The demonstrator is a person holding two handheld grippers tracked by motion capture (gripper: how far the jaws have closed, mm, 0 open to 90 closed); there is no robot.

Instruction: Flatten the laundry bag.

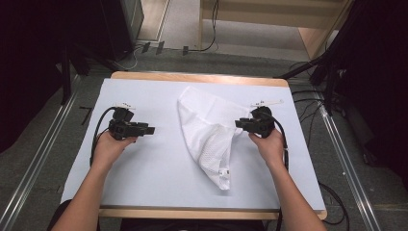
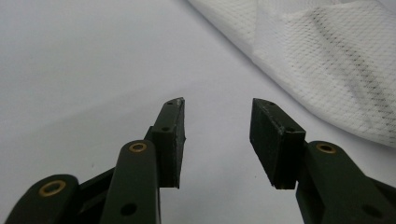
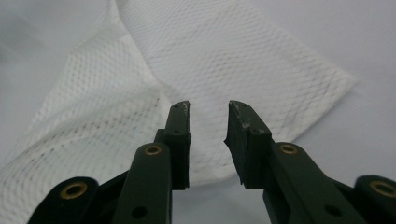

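Note:
A white mesh garment [image 1: 209, 130] lies crumpled in the middle of the table, folded to a point toward the near edge. My left gripper [image 1: 150, 130] rests on the table to its left, jaws open and empty, pointing at the cloth. In the left gripper view the jaws [image 2: 218, 135] stand apart over bare table, with the mesh cloth [image 2: 327, 60] beyond them at the upper right. My right gripper [image 1: 239, 124] sits at the garment's right edge. In the right gripper view its jaws [image 3: 208, 140] are apart just above the mesh [image 3: 210, 60], with nothing pinched between the pads.
The pale blue table cover [image 1: 144, 173] has bare room at the left and along the near edge. A wooden table rim [image 1: 202, 77] runs along the far side. Cables [image 1: 332, 192] trail on the floor at the right, and metal rails [image 1: 43, 154] flank the table.

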